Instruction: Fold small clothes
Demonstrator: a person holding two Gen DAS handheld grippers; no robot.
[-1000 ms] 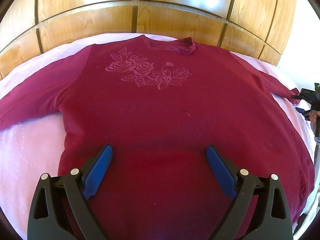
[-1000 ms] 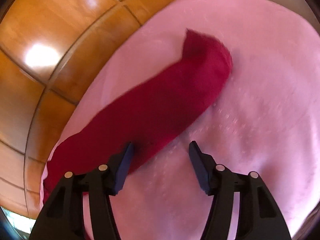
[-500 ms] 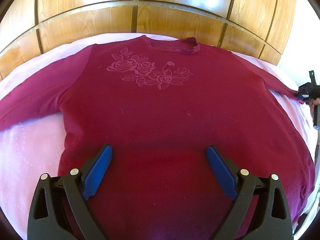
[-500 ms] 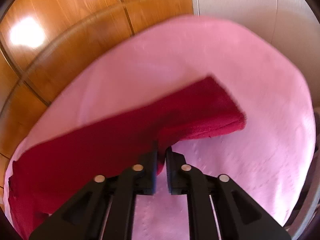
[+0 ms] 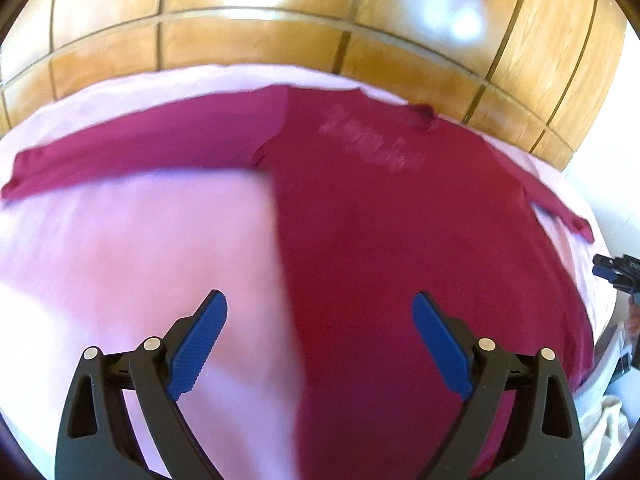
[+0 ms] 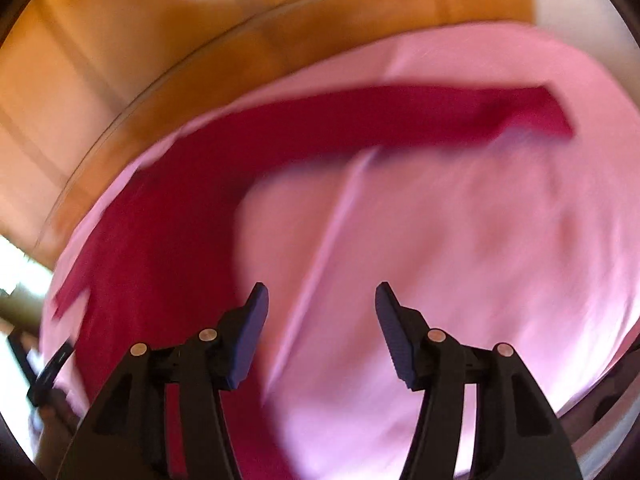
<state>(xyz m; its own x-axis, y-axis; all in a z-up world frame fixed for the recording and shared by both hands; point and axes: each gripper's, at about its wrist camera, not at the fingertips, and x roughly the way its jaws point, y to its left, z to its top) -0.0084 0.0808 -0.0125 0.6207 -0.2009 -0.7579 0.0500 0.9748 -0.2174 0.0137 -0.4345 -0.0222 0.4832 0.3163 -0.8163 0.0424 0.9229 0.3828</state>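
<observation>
A dark red long-sleeved sweater (image 5: 380,216) with a tone-on-tone flower pattern lies flat, front up, on a pink bedspread (image 5: 120,260). Its left sleeve (image 5: 132,152) stretches out to the left. My left gripper (image 5: 320,340) is open and empty, above the sweater's lower left edge. In the right wrist view the sweater's body (image 6: 160,240) is on the left and its right sleeve (image 6: 440,116) stretches out to the right. My right gripper (image 6: 318,328) is open and empty over the pink spread beside the body. It also shows at the right edge of the left wrist view (image 5: 616,272).
A wooden panelled headboard (image 5: 280,12) runs along the far side of the bed. The bed's right edge (image 5: 600,344) drops off, with pale items on the floor beyond. Both views are motion-blurred.
My right gripper opened, let go of the right sleeve and pulled back from it; the sleeve now lies stretched out. My left gripper swung left, still open, so the left sleeve is now in view.
</observation>
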